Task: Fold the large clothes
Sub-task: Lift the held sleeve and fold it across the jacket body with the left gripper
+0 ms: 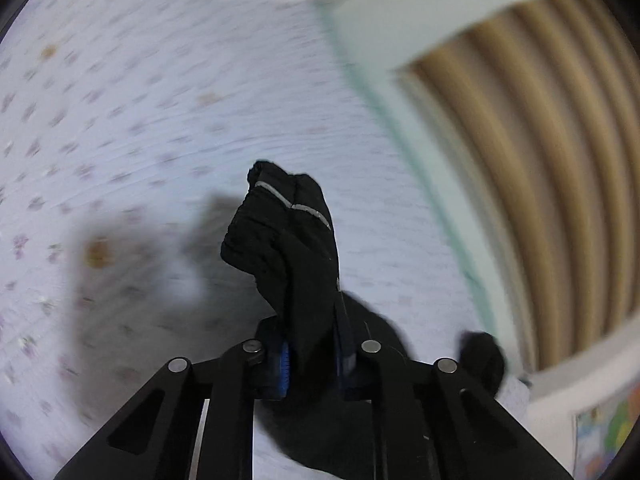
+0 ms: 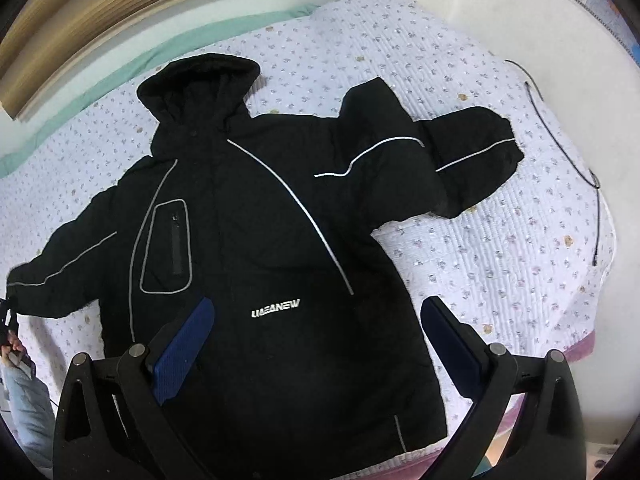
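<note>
A black hooded jacket (image 2: 256, 240) with grey piping lies face up on a floral bedspread (image 2: 480, 240), hood toward the far edge. Its right-hand sleeve (image 2: 460, 160) is spread out to the side. My right gripper (image 2: 316, 344) is open and empty, hovering above the jacket's lower front. My left gripper (image 1: 312, 356) is shut on the cuff end of the other black sleeve (image 1: 288, 236), which sticks up bunched between the blue pads (image 1: 283, 364). That gripper also shows at the far left edge in the right wrist view (image 2: 8, 320), holding the sleeve end (image 2: 60, 260).
The bed's green edge (image 2: 180, 40) runs along a wall with tan blinds (image 2: 120, 8). A black cable (image 2: 576, 152) lies on the bedspread at the right, near the white wall. The left wrist view is blurred by motion.
</note>
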A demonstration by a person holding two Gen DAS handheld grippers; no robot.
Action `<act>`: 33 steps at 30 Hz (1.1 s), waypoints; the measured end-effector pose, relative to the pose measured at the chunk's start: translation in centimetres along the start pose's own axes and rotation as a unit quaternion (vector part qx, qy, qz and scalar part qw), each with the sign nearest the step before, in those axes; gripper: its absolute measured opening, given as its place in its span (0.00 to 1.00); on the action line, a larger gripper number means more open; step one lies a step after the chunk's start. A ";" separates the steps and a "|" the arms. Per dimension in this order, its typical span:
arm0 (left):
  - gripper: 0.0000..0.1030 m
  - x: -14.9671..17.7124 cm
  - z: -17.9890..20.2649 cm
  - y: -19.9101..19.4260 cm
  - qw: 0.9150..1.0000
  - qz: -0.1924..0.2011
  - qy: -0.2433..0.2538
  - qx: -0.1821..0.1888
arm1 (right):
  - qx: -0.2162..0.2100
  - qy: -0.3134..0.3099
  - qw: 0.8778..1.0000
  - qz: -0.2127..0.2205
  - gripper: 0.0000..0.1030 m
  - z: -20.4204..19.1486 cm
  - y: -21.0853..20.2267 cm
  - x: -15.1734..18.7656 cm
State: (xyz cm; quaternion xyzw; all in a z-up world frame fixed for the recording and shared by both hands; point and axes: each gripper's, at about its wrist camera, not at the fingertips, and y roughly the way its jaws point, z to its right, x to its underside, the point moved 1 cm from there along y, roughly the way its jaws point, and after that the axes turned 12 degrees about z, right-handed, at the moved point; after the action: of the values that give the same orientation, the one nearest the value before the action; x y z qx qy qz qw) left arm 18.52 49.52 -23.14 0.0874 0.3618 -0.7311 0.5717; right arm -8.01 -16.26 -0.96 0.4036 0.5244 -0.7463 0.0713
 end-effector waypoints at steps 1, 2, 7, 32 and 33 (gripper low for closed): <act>0.14 0.3 1.1 -0.3 1.000 0.000 0.005 0.015 | -0.003 0.000 1.000 -0.001 1.00 -0.1 0.1 0.0; 0.13 1.0 3.1 -0.8 0.999 -0.005 0.016 0.037 | -0.007 -0.002 1.000 -0.003 1.00 -0.2 0.4 0.0; 0.13 5.8 12.1 -2.6 0.985 -0.031 0.135 0.103 | -0.026 -0.009 1.000 -0.010 1.00 -1.0 1.1 0.2; 0.76 25.3 19.2 2.8 0.959 -0.219 0.170 0.058 | -0.066 0.011 0.997 -0.040 1.00 -0.3 3.4 1.9; 0.76 25.0 19.7 2.1 0.959 -0.218 0.172 0.063 | -0.070 0.003 0.997 -0.038 1.00 -0.8 3.5 1.7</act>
State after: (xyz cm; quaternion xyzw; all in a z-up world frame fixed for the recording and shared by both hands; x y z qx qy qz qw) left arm 17.82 17.63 -23.35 0.1671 0.4186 -0.8329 0.3212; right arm -6.85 -16.56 -4.73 0.3794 0.5905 -0.7089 0.0694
